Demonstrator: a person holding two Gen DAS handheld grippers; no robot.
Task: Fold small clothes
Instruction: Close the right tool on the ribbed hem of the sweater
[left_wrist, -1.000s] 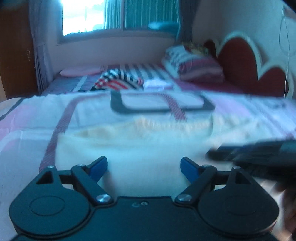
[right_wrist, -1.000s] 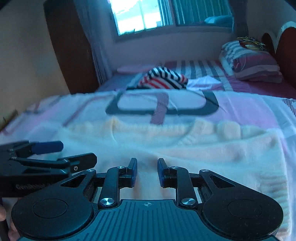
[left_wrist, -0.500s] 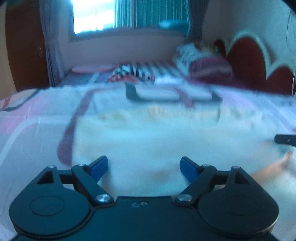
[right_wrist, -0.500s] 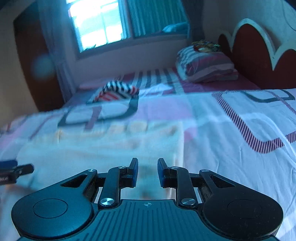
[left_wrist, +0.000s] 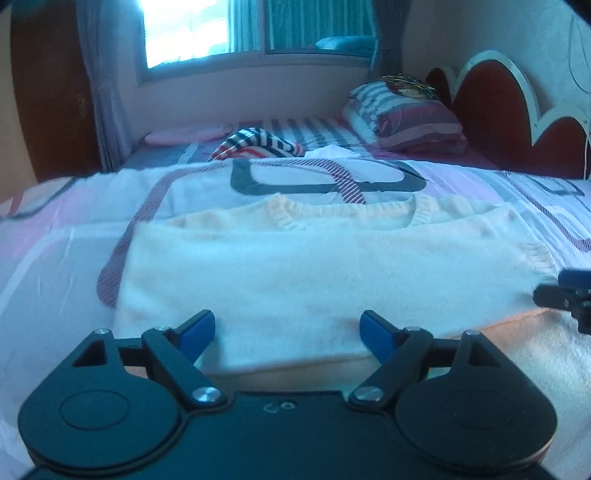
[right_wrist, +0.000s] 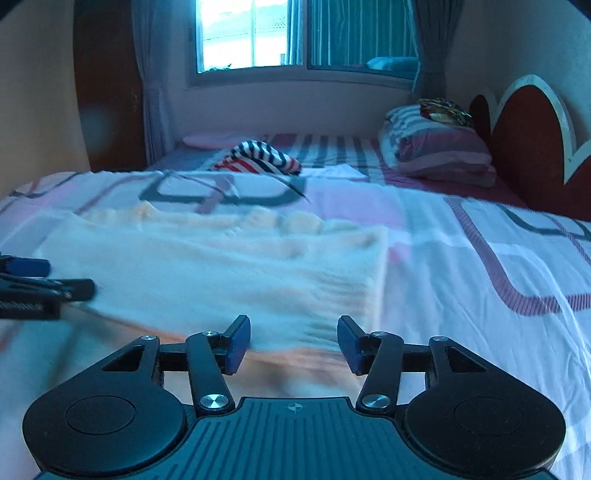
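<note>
A cream knitted sweater (left_wrist: 314, 273) lies flat on the bed, neckline at the far side, its sides folded in. It also shows in the right wrist view (right_wrist: 229, 269), blurred. My left gripper (left_wrist: 287, 330) is open and empty, low over the sweater's near hem. My right gripper (right_wrist: 292, 341) is open and empty at the hem's right part. The right gripper's tips show at the right edge of the left wrist view (left_wrist: 565, 295); the left gripper's tips show at the left edge of the right wrist view (right_wrist: 33, 284).
The bed has a white and pink patterned sheet (left_wrist: 55, 240). A striped garment (left_wrist: 258, 146) and a white cloth (right_wrist: 340, 171) lie farther back. Striped pillows (left_wrist: 406, 122) rest against a red headboard (left_wrist: 495, 110). A window (right_wrist: 255, 33) is behind.
My right gripper has opened from nearly shut and moved right to the hem's right part. My left gripper stayed open and shifted a little left over the hem.
</note>
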